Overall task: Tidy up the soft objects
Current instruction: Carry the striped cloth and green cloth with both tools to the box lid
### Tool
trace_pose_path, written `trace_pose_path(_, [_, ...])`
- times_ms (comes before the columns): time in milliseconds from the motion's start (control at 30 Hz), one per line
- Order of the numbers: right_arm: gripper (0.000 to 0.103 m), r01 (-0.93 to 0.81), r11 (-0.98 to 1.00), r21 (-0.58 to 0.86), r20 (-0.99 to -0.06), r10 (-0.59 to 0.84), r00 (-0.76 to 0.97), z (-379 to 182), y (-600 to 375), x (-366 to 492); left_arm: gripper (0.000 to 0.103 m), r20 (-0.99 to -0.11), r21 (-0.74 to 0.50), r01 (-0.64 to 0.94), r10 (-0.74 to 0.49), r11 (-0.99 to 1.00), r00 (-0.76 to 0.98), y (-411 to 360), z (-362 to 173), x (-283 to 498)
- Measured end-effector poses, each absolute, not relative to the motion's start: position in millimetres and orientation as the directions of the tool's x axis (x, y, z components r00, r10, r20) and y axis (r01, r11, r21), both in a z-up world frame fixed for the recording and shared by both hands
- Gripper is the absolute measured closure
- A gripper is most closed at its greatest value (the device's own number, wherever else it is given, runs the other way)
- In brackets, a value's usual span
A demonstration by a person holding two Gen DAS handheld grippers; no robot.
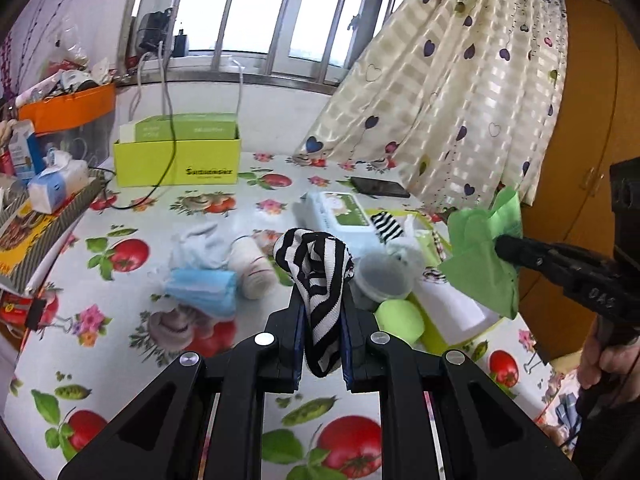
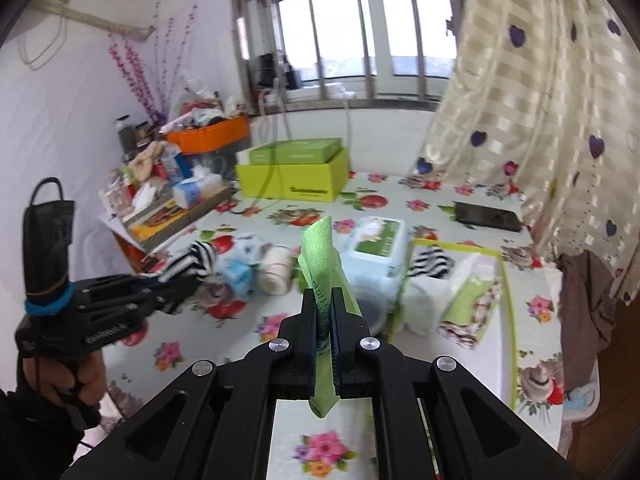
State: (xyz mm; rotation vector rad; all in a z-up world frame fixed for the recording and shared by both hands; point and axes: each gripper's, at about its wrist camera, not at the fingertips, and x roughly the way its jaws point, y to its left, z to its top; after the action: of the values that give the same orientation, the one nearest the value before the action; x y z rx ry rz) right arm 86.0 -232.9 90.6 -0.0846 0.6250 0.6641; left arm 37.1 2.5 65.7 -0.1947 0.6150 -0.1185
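My left gripper (image 1: 322, 300) is shut on a black-and-white striped sock (image 1: 316, 264), held above the flowered tablecloth; the right wrist view has the same gripper (image 2: 192, 276) at its left. My right gripper (image 2: 324, 296) is shut on a thin green cloth (image 2: 320, 252) that sticks up between its pads. In the left wrist view this gripper (image 1: 504, 246) comes in from the right with the green cloth (image 1: 480, 256) bunched at its tip. A yellow-green tray (image 2: 505, 258) at the right holds another striped sock (image 2: 432, 262) and a tissue pack.
On the table lie a blue face mask (image 1: 204, 288), a bandage roll (image 1: 256, 268), a wet-wipes pack (image 1: 344, 212), a round lidded tub (image 1: 380, 276) and a phone (image 2: 488, 216). A lime box (image 1: 176, 160) stands at the back, clutter at the left, a curtain (image 1: 460, 100) at the right.
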Motion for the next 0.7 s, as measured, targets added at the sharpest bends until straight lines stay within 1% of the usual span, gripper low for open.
trace_pose_path(367, [0.097, -0.462, 0.873, 0.155, -0.646, 0.443, 0.621, 39, -293, 136, 0.088, -0.561, -0.205, 0.161, -0.251, 0.965, 0.789, -55, 78, 65])
trace_pose_path(700, [0.096, -0.444, 0.871, 0.210, -0.673, 0.458, 0.581, 8, -318, 160, 0.088, -0.587, -0.196, 0.225, -0.298, 0.955, 0.753, -110, 77, 94])
